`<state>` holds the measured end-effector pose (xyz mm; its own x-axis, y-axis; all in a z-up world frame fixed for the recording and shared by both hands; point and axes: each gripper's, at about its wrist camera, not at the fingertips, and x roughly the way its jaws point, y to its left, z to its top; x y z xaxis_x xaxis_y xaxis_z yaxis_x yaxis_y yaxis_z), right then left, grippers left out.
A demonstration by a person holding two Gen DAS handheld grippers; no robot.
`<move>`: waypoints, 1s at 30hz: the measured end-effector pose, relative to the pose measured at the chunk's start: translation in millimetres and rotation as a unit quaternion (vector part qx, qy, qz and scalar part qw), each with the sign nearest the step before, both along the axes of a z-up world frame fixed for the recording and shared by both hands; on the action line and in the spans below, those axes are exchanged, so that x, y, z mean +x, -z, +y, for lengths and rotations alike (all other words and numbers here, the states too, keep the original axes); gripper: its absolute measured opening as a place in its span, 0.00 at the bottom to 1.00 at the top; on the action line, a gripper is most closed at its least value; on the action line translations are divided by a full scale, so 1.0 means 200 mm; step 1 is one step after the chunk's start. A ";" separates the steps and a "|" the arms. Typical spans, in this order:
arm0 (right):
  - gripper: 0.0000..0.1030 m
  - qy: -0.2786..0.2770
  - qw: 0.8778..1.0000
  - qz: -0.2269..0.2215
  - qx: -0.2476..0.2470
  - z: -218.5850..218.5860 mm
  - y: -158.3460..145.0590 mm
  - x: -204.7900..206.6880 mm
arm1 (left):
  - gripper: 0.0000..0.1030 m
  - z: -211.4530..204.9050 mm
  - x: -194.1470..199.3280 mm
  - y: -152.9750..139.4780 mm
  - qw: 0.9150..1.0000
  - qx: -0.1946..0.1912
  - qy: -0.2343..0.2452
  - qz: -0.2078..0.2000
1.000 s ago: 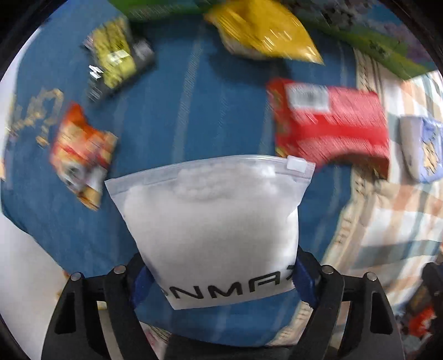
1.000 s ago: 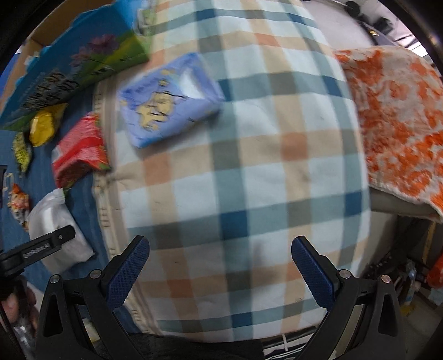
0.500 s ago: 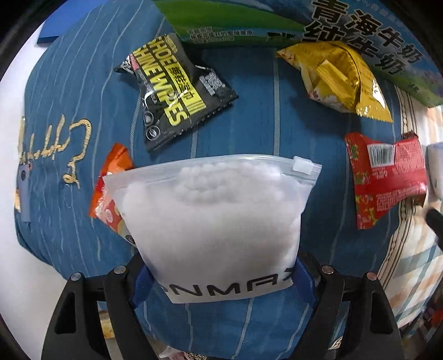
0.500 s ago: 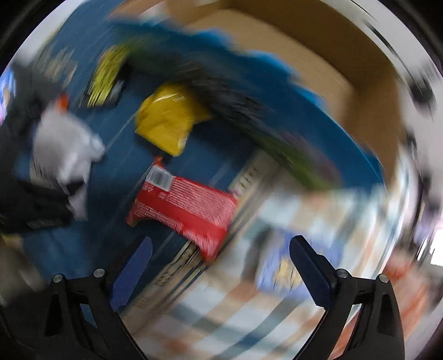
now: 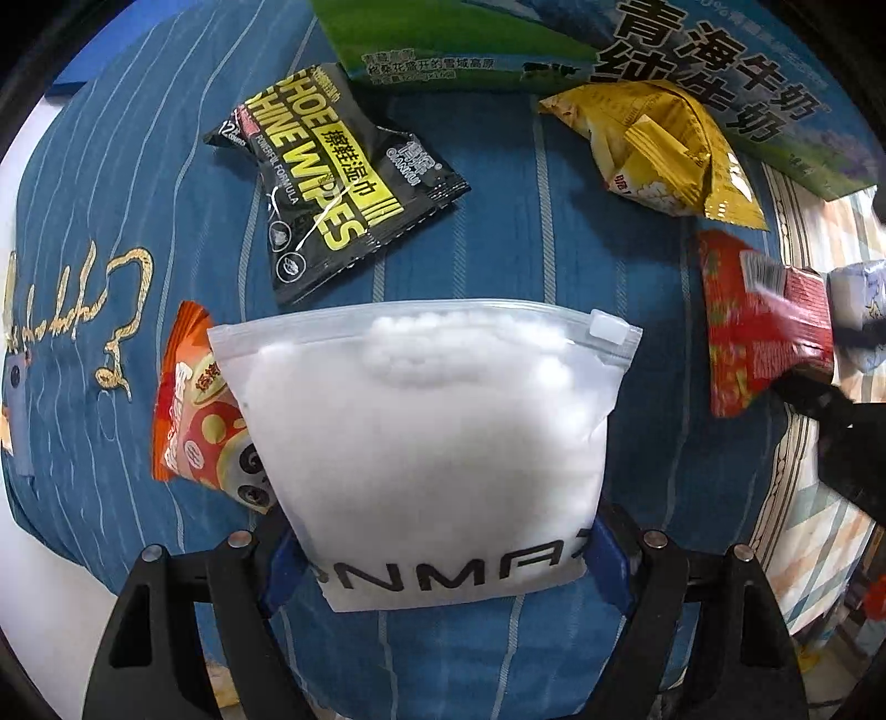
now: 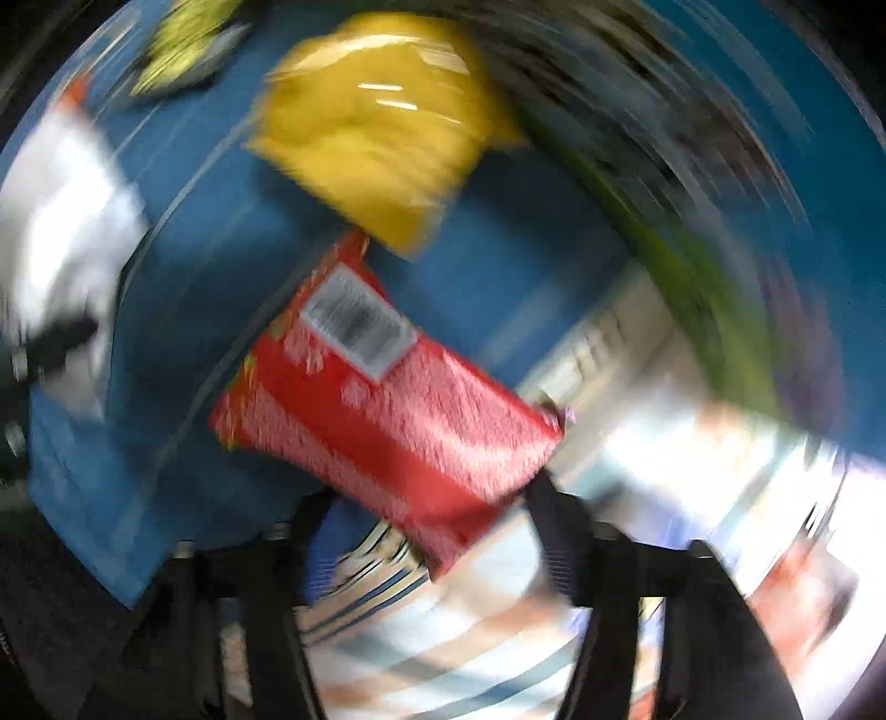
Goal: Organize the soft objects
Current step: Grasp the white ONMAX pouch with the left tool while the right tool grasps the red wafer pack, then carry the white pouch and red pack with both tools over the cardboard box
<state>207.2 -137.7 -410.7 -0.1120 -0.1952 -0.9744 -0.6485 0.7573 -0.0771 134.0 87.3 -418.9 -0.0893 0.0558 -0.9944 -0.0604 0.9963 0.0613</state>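
Observation:
My left gripper [image 5: 443, 559] is shut on a white zip bag of cotton balls [image 5: 432, 437], held above a blue striped cushion [image 5: 526, 238]. On the cushion lie a black shoe-wipes pack [image 5: 326, 183], a yellow snack bag [image 5: 659, 149] and an orange snack pack [image 5: 194, 421], partly hidden by the zip bag. My right gripper [image 6: 437, 531] is around the lower end of a red snack pack [image 6: 387, 404]; the view is blurred. The red pack [image 5: 758, 327] looks lifted at its right end in the left wrist view, with the right gripper [image 5: 841, 421] beside it.
A green and blue milk carton box [image 5: 554, 39] lies along the cushion's far edge. A plaid cloth [image 5: 819, 531] lies to the right, with a pale blue tissue pack [image 5: 858, 310] on it. A white surface [image 5: 33, 581] shows at lower left.
My right gripper swung from the plaid cloth to the red snack pack and its fingers closed in around the pack's end. My left gripper moved left and forward over the cushion with the zip bag.

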 end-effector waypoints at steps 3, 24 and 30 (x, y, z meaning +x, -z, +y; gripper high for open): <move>0.30 0.157 0.985 0.056 0.033 -0.19 -0.03 -0.01 | 0.79 0.02 0.00 0.00 1.000 0.004 0.011 -0.006; 0.50 0.135 0.988 0.073 -0.011 -0.56 -0.26 0.19 | 0.79 -0.01 -0.02 0.04 1.000 0.016 0.013 -0.008; 0.53 0.281 0.954 0.085 0.055 -0.93 -0.41 0.22 | 0.79 -0.02 -0.04 0.03 1.000 0.016 0.003 -0.008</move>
